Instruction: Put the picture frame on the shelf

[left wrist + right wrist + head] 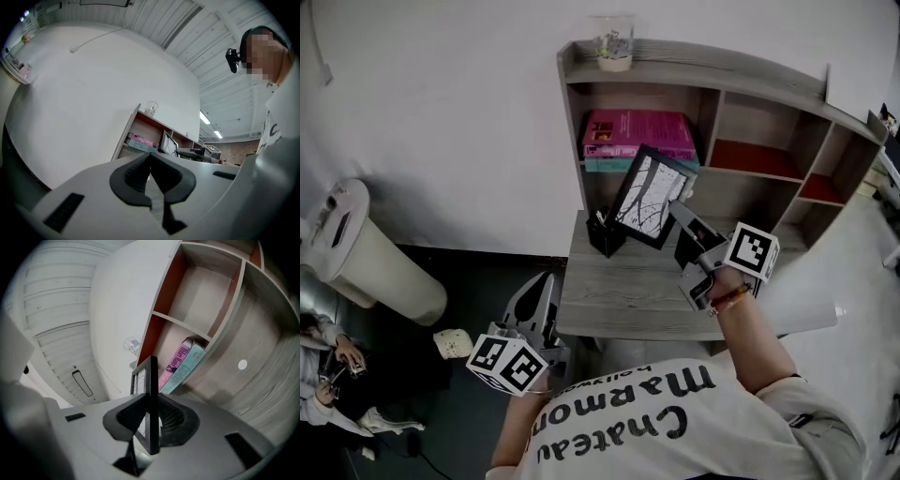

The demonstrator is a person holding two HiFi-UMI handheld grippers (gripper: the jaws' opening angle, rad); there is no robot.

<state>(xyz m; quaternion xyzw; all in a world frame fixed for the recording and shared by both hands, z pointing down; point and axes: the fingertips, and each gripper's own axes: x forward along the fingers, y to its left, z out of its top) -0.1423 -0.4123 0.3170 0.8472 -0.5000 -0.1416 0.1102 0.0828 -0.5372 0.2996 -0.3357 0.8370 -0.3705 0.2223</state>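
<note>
Step in hand, by my reading: carrying toward the grey wooden shelf unit (703, 67).

The black-rimmed rectangular picture frame (649, 195) hangs tilted above the grey wooden desk (619, 300), at 6 o'clock from the pink and teal books (637, 139).

Right gripper (151, 416): jaws narrowly apart, pads clamped on the frame's edge.

Left gripper (151, 171), at 7 o'clock off the desk: jaws together, empty.

Next: choose a free compartment, stand the frame upright, release.
</note>
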